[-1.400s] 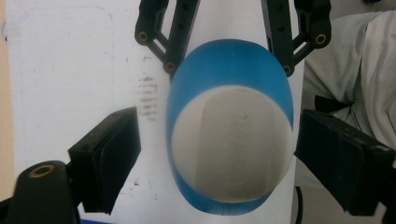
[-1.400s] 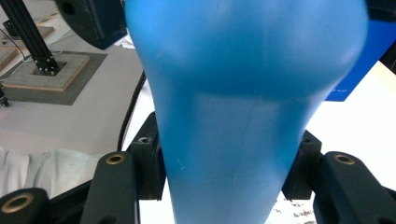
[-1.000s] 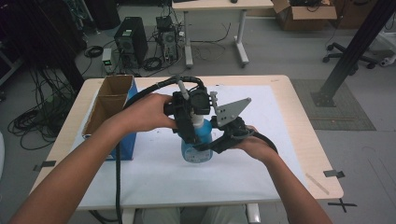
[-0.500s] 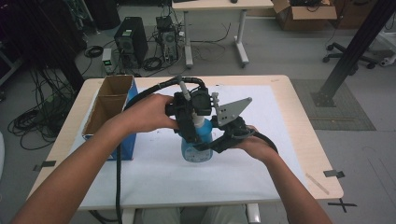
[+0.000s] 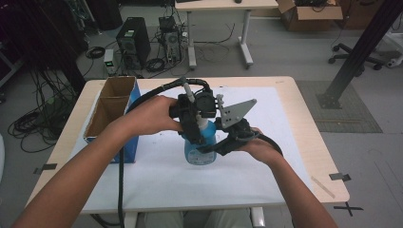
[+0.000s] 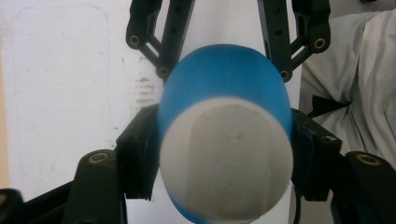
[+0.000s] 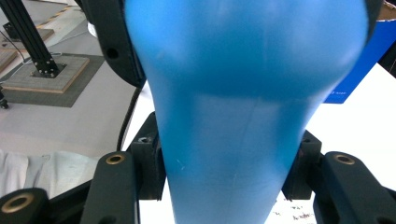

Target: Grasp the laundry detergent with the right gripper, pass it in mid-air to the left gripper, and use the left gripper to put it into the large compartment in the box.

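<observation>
Looking from the high view, we see the bottle [image 5: 199, 145] upright on the white mat [image 5: 285, 156] mid-table beside a box [image 5: 111, 114], the right gripper [image 5: 216, 147] clamped on its body and the left gripper [image 5: 192, 126] on its top, so we should hold the base firm and twist squarely. In the left gripper view the jaws, just closing, press the white cap [image 6: 229, 158]; its thread is hidden. In the right gripper view, blurred blue plastic hides any label
</observation>
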`<state>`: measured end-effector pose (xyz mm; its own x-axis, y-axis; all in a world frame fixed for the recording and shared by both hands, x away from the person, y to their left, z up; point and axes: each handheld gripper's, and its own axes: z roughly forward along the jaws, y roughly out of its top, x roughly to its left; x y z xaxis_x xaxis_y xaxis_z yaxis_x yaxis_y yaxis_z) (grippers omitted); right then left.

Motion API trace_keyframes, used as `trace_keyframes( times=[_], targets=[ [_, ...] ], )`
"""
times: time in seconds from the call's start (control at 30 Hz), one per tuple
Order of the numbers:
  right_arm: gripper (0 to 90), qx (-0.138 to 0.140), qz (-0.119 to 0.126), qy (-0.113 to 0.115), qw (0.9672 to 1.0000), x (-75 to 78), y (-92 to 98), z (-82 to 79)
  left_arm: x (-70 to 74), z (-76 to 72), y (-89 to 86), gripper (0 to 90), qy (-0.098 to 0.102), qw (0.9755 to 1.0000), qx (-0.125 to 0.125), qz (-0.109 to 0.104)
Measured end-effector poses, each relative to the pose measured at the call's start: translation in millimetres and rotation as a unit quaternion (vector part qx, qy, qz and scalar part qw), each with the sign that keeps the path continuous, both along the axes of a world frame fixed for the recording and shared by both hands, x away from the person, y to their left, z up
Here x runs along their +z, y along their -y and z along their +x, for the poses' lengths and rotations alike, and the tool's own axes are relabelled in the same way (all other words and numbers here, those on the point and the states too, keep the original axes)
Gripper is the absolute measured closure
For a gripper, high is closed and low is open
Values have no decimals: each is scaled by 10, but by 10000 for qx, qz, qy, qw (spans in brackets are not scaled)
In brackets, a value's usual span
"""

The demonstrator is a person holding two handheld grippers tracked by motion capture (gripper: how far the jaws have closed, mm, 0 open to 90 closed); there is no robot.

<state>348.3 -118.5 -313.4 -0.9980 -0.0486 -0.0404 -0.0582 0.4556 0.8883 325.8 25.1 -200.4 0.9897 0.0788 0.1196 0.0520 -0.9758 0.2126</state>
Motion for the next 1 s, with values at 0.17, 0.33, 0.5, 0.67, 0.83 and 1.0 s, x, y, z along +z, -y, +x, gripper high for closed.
trace_keyframes(
  times=[0.17,0.33,0.5,0.67,0.83,1.0],
  targets=[
    [451,4,-1,-7,10000,-3,-6,-3,-2,0,-2,377,-15,10000,6,10],
    [451,22,1,5,10000,-1,-6,-3,2,-11,0,380,5,10000,-5,15],
    [448,48,-18,-1,10000,5,-4,-11,8,-26,10,383,14,10000,-18,17],
    [369,124,-99,-37,9999,38,-8,-18,36,-24,15,384,-91,9999,11,49],
    [179,-137,-317,-168,9993,88,59,-18,78,-34,-10,383,-37,9999,94,108],
    [92,-453,-377,-286,9979,147,249,-18,139,-20,-50,383,48,9994,275,194]
  ],
)
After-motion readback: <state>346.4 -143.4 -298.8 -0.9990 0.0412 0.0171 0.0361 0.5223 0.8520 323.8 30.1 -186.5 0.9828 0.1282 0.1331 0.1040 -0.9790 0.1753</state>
